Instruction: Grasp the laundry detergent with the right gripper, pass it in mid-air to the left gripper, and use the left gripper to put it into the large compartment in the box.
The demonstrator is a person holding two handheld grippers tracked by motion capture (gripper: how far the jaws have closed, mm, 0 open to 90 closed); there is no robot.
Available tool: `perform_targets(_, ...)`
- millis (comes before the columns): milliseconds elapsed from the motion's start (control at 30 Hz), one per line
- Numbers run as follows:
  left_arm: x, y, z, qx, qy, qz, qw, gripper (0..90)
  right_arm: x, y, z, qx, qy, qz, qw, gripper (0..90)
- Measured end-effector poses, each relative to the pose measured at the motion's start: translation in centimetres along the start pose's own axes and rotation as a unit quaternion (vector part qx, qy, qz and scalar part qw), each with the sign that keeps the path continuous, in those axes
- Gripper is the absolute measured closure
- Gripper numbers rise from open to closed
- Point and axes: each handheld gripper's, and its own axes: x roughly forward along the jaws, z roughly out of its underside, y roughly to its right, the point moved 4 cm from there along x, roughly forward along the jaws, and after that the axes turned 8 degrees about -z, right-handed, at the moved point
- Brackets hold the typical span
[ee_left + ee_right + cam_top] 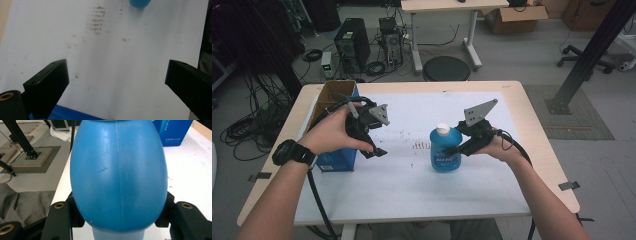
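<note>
A blue bottle (445,150) with a white cap stands upright near the middle of the white-covered table (412,185). My right gripper (456,148) comes in from the right and is shut on the bottle's body. In the right gripper view the bottle (117,175) bulges between the two black jaws of the right gripper (120,213), which press on both of its sides. My left gripper (373,140) is held above the table at the left, beside a blue box (337,160). In the left gripper view the left gripper (117,77) stands open, jaws wide over bare white sheet.
The blue box has an open cardboard top (332,95) and sits by the table's left edge. Brown smudges (422,145) mark the sheet left of the bottle. Beyond the table are a round black stool (446,69), computer towers (352,42) and a slanted black post (592,55).
</note>
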Motion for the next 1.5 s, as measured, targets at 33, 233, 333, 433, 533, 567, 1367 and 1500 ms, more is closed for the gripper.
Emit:
perform_targets(33, 0.0, 0.0, 0.0, 0.0, 0.0, 0.0, 1.0, 5.8, 0.0, 0.0, 0.0, 0.0, 0.0, 0.0, 1.0, 42.5)
perform_targets(233, -1.1, -0.2, -0.8, 0.003, 0.004, -0.003, 1.0, 5.7, -0.4, 0.1, -2.1, -0.008, -0.011, 0.003, 0.9999, 42.6)
perform_targets(333, -2.0, -0.3, -1.3, 0.004, 0.005, -0.004, 1.0, 5.7, -0.5, 0.2, -3.1, -0.013, -0.013, 0.003, 0.9998, 42.6)
perform_targets(433, -2.8, -0.3, -1.8, 0.005, 0.01, -0.005, 0.9999, 5.5, -0.5, 0.4, -4.3, -0.018, -0.014, 0.003, 0.9997, 42.6)
perform_targets(533, -3.8, -0.4, -2.4, 0.006, 0.015, -0.01, 0.9998, 5.4, -0.4, 0.4, -5.4, -0.022, -0.018, 0.003, 0.9996, 42.6)
perform_targets(567, -4.1, -0.4, -2.6, 0.006, 0.016, -0.01, 0.9998, 5.4, -0.2, 0.4, -5.9, -0.024, -0.019, 0.002, 0.9995, 42.6)
perform_targets(1367, -7.3, 0.6, -7.7, 0.05, 0.025, -0.017, 0.9983, 3.1, 5.1, 0.0, -10.8, -0.055, -0.026, -0.042, 0.9973, 42.6)
perform_targets(1500, -7.1, 0.8, -8.0, 0.057, 0.018, -0.015, 0.9981, 3.1, 5.6, -0.1, -11.1, -0.057, -0.026, -0.044, 0.997, 42.6)
